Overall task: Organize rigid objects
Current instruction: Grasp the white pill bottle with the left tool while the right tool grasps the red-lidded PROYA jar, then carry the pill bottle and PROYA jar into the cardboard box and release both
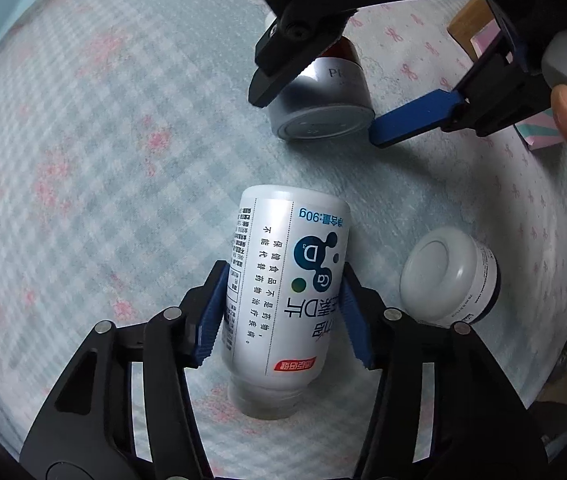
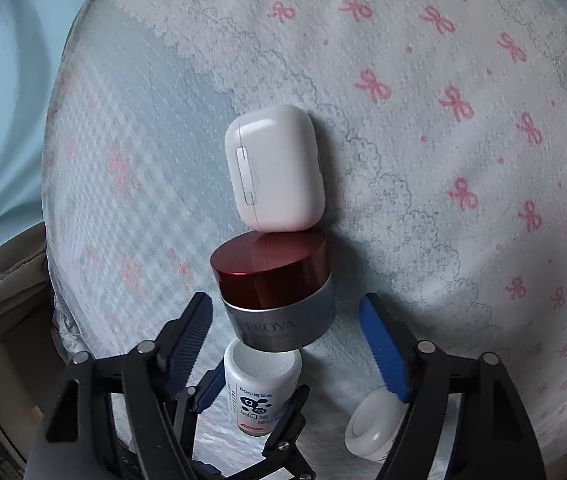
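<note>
Left tongs (image 1: 283, 308) clamped on white supplement bottle (image 1: 283, 280), right tongs (image 2: 287, 336) straddling red-lidded cream jar (image 2: 275, 292), pads not visibly touching it.

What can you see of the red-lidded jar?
The red-lidded jar is short and round, with a glossy dark-red metallic lid over a grey-silver body printed "PROYA". It lies tipped on the patterned cloth, its flat grey base facing the left wrist camera. A white earbud case sits just beyond its lid. The right gripper straddles it; pad contact isn't clear. Lid is on.
</note>
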The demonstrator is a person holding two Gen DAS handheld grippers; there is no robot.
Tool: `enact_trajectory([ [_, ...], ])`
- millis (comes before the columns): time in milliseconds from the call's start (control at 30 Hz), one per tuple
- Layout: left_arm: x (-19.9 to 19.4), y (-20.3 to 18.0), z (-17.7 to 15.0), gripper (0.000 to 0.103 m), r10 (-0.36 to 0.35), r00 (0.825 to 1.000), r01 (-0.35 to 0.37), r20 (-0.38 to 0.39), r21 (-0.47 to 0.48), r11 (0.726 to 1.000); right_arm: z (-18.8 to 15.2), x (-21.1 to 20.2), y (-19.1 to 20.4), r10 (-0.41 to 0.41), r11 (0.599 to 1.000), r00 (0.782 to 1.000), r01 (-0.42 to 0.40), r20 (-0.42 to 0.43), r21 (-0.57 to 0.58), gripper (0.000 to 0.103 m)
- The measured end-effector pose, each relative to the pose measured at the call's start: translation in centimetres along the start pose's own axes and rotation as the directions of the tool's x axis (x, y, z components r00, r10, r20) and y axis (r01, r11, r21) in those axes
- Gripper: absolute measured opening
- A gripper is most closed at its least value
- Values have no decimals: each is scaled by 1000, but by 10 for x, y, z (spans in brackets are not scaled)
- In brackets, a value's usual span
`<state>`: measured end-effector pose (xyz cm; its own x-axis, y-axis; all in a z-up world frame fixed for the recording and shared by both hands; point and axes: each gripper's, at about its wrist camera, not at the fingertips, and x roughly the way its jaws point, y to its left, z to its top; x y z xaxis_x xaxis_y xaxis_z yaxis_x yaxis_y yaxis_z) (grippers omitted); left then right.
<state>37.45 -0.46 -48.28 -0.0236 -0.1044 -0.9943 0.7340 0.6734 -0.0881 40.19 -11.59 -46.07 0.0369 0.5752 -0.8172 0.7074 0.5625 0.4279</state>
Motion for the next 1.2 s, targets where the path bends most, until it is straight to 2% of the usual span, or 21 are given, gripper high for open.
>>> enact_trajectory([
  [33, 1, -4, 2, 50, 10, 1000, -10, -2, 14, 1000, 0, 1, 0, 5, 1000, 1000, -5, -7, 2, 52],
  [167, 2, -16, 4, 49, 11, 1000, -11, 14, 29, 1000, 0, 3, -2, 16, 1000, 1000, -16, -11, 12, 52],
  [400, -5, -15, -9, 49, -5, 999, 4, 45, 13, 1000, -1, 1, -5, 21, 1000, 1000, -21, -6, -15, 51],
  [600, -17, 11, -27, 49, -62, 994, 71, 91, -97, 993, -8, -7, 7, 5, 995, 1000, -3, 20, -100, 51],
  [833, -35, 33, -45, 49, -89, 985, 122, 151, -225, 967, -19, -13, 13, -13, 983, 999, 20, 42, -184, 51],
  [1200, -71, 61, -67, 49, -79, 969, 159, 234, -347, 924, -39, -32, 23, 64, 958, 995, -40, 76, -285, 50],
])
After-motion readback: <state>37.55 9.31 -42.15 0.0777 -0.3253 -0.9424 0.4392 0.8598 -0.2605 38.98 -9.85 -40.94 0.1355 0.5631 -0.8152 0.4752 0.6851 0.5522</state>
